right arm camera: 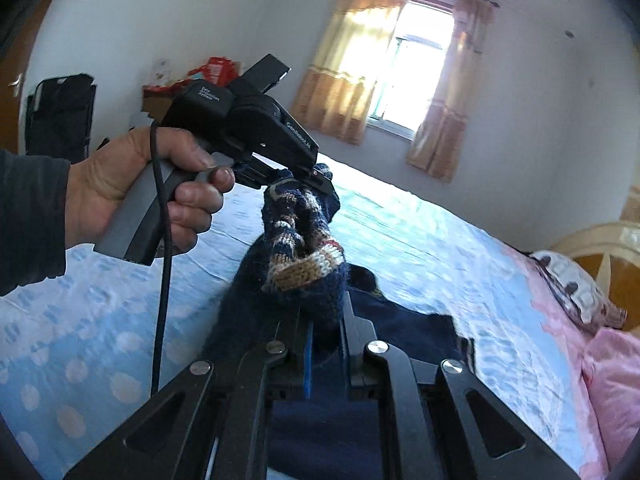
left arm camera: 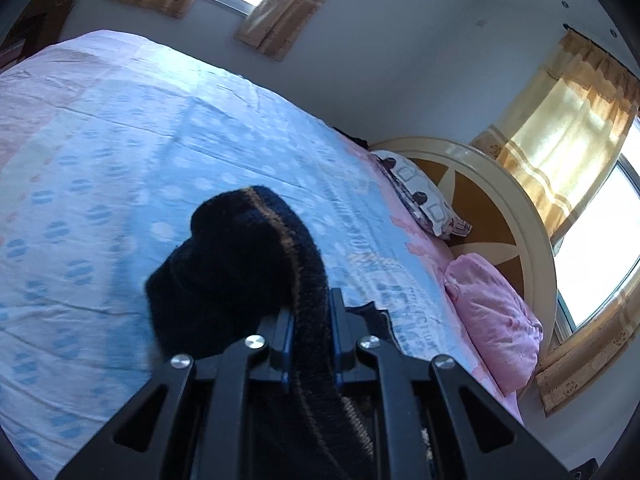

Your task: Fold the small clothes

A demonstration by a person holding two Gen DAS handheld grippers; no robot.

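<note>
At centre frame in both views, the left gripper (right arm camera: 304, 180), its housing lettered "GenRobot.AI", and the right gripper (right arm camera: 324, 320) are each clamped on the dark knitted garment (right arm camera: 296, 248), held above the blue spotted bedsheet (right arm camera: 420, 248).

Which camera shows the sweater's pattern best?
The right wrist view: the dark blue knitted sweater shows its tan and white pattern there. The left wrist view shows only dark knit with one tan stripe.

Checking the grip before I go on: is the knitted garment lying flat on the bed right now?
No: the knitted garment hangs bunched between both hand-held grippers, lifted above the bed sheet.
</note>
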